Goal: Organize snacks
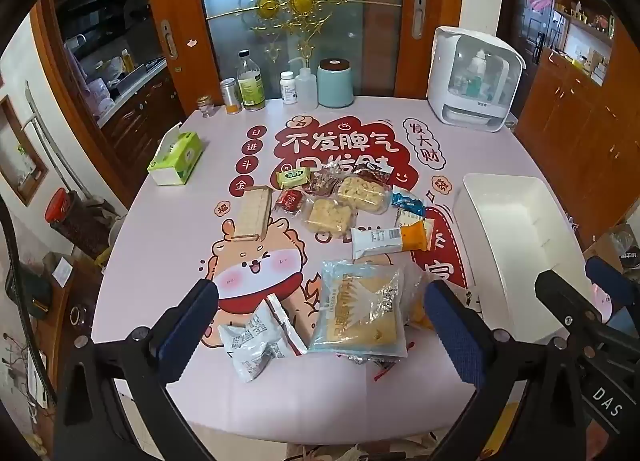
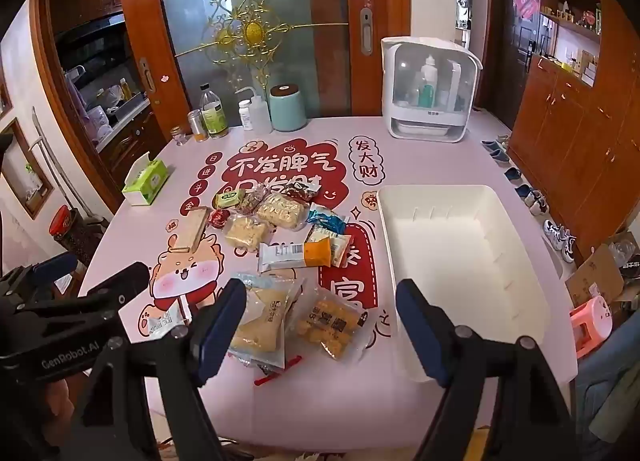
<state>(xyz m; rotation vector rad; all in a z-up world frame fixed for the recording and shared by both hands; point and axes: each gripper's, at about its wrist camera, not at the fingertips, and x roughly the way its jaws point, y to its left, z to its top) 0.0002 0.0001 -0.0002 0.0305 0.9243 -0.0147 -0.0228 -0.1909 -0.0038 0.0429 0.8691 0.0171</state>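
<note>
Several snack packets lie mid-table: a wafer pack (image 1: 254, 213), two clear bags of pale puffed cakes (image 1: 362, 193), an orange-and-white bar (image 1: 392, 241), a blue-edged bag of yellow cake (image 1: 360, 309) and a grey-white packet (image 1: 252, 341). My left gripper (image 1: 322, 325) hovers open above the near packets, holding nothing. My right gripper (image 2: 320, 329) is also open and empty, its fingers straddling a yellow snack bag (image 2: 332, 325) from above, beside the cake bag (image 2: 260, 321). An empty white bin (image 2: 460, 253) stands at the right. Each view shows the other gripper: right (image 1: 572, 271), left (image 2: 96, 267).
A green tissue box (image 1: 176, 159) sits at the table's left. Bottles, jars and a teal canister (image 1: 335, 83) line the far edge, with a white appliance (image 1: 476, 77) at the far right corner. Shoes (image 2: 560, 237) and a pink stool (image 2: 592, 321) are on the floor right.
</note>
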